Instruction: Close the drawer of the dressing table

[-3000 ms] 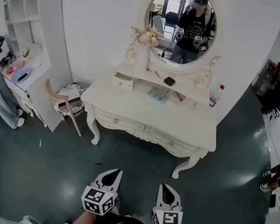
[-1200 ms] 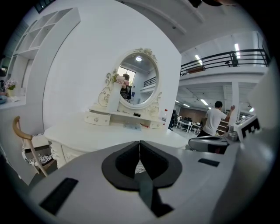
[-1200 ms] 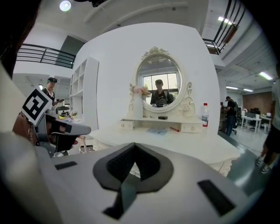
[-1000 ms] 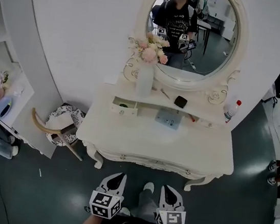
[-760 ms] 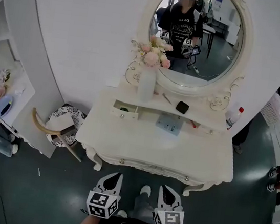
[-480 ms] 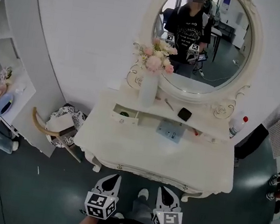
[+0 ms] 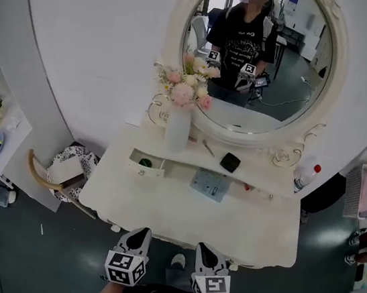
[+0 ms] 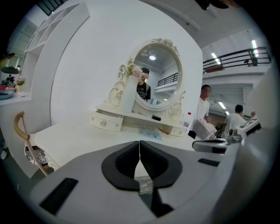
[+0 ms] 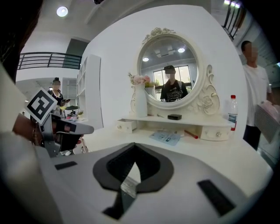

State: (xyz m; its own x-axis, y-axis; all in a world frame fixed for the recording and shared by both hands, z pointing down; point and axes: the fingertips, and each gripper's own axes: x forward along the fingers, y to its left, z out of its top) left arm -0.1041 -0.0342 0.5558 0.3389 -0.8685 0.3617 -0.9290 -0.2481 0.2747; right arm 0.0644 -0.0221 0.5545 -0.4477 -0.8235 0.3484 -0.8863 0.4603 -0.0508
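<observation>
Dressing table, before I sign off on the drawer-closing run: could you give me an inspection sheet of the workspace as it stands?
Surface: white dressing table top, front part bare.
Job's things: small left drawer stands pulled out, something green inside; no gripper touches it.
Clutter: vase of flowers, black box, blue card, red-capped bottle.
Grippers: left gripper and right gripper both shut and empty, at the table's front edge, short of the drawer.
Cables: nothing seen on the table.
Surroundings: oval mirror behind the table, chair at left, person standing at right.
</observation>
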